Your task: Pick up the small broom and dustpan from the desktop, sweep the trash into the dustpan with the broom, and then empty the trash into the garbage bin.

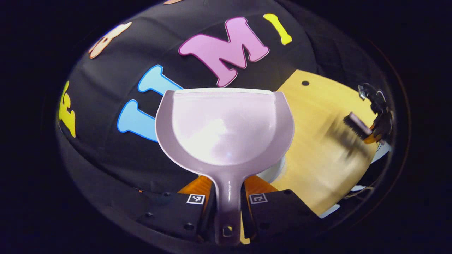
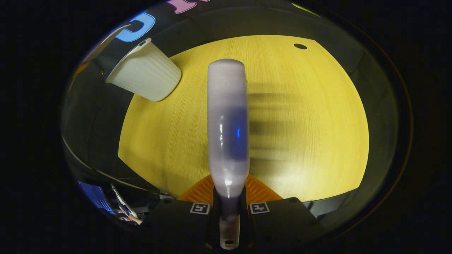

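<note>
My left gripper (image 1: 227, 192) is shut on the handle of a pale lilac dustpan (image 1: 226, 127). The pan is raised in front of the black cloth wall, and its scoop looks empty. A white rim, probably the garbage bin (image 1: 274, 171), peeks out under its right side. In the right gripper view my right gripper (image 2: 229, 197) is shut on the handle of the small broom (image 2: 227, 120), whose pale back points out over the yellow table (image 2: 310, 116). The white ribbed bin (image 2: 146, 72) is at the table's far left edge. In the left gripper view the broom's dark bristles (image 1: 355, 125) hang over the table, held by the right gripper (image 1: 379, 123).
The yellow wooden table (image 1: 317, 158) has a small dark hole (image 2: 300, 46) near its far edge. Black cloth surrounds the table. Some cables and blue objects (image 2: 106, 201) lie below the table's near left edge.
</note>
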`<state>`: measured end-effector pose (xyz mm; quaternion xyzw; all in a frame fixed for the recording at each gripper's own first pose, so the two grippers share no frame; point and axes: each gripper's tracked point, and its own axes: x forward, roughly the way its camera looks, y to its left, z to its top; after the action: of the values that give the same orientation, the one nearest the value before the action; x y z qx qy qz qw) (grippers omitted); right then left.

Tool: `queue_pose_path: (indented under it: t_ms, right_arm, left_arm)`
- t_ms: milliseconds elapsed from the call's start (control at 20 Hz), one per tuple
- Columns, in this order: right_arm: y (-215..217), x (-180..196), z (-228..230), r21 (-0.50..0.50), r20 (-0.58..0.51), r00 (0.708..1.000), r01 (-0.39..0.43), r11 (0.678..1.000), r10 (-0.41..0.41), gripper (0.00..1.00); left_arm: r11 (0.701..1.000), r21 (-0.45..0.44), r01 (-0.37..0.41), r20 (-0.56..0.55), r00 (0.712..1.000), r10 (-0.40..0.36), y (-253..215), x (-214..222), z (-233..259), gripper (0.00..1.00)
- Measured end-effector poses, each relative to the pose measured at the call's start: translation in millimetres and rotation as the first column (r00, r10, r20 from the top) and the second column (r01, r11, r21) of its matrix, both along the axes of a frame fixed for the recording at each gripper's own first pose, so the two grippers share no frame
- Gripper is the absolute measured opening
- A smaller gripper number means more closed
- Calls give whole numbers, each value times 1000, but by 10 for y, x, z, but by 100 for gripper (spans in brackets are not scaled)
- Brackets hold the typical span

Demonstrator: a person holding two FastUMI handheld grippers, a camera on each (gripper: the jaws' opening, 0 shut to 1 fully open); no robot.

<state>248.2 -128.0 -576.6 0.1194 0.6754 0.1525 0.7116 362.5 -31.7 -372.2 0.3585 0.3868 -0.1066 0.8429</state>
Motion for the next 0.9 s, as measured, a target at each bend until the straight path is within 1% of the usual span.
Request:
queue_pose_path:
  t_ms: [50, 100, 150, 200, 250, 300, 350, 400, 450, 550, 600, 650, 700, 750, 800, 850, 900]
  right_arm:
    - [-26, 39, 34, -2, 7, 1000, 2, 1000, -2, 26]
    - [-50, 61, 56, -8, 14, 1000, -2, 1000, 2, 26]
    - [-99, 86, 62, -19, 21, 1000, -4, 1000, 4, 26]
    - [-161, 107, 53, -34, 27, 1000, -2, 999, 3, 26]
    - [-227, 104, 32, -45, 23, 1000, 4, 999, -3, 26]
    - [-290, 89, 10, -56, 11, 1000, 14, 998, -13, 26]
    - [-328, 69, -26, -62, -4, 1000, 19, 998, -19, 26]
    - [-375, 36, -63, -71, -26, 999, 19, 997, -20, 26]
    - [-420, 1, -106, -79, -38, 999, 12, 997, -15, 27]
    - [-458, -44, -247, -112, -63, 998, -18, 994, 11, 26]
    - [-459, -57, -327, -133, -76, 997, -26, 991, 16, 26]
    - [-437, -52, -406, -140, -91, 996, -21, 990, 8, 26]
    - [-384, -29, -472, -143, -100, 995, -7, 990, -7, 27]
    - [-346, 0, -538, -147, -111, 994, 0, 989, -17, 27]
    - [-307, -2, -586, -157, -124, 992, -1, 988, -19, 26]
    - [-278, 18, -641, -175, -126, 992, -7, 985, -15, 26]
    - [-245, 39, -694, -198, -123, 992, -20, 980, -4, 26]
  left_arm:
    - [994, -108, -1, 4, 1000, 1, -224, -82, -136, 29]
    - [975, -221, -13, -8, 1000, 11, -471, -176, -295, 28]
    - [946, -324, -20, -31, 999, 11, -715, -248, -430, 29]
    - [909, -416, -43, -56, 998, 22, -964, -295, -583, 29]
    - [872, -485, -68, -86, 996, 30, -1216, -407, -738, 29]
    - [839, -533, -110, -124, 991, 51, -1421, -463, -922, 29]
    - [819, -557, -137, -160, 986, 56, -1604, -500, -1110, 29]
    - [815, -554, -170, -192, 979, 73, -1751, -524, -1321, 29]
    - [814, -547, -194, -212, 973, 90, -1833, -652, -1524, 29]
    - [804, -527, -275, -272, 951, 148, -1874, -867, -1941, 29]
    - [788, -520, -330, -315, 931, 182, -1866, -955, -2139, 29]
    - [767, -511, -387, -361, 907, 217, -1852, -1033, -2334, 29]
    - [753, -491, -438, -405, 880, 248, -1817, -1090, -2561, 29]
    - [735, -475, -484, -467, 847, 255, -1833, -1178, -2775, 30]
    - [716, -456, -529, -531, 807, 258, -1846, -1281, -2953, 29]
    - [704, -451, -549, -550, 792, 265, -1845, -1310, -3092, 29]
    - [712, -424, -560, -551, 783, 288, -1806, -1348, -3188, 29]
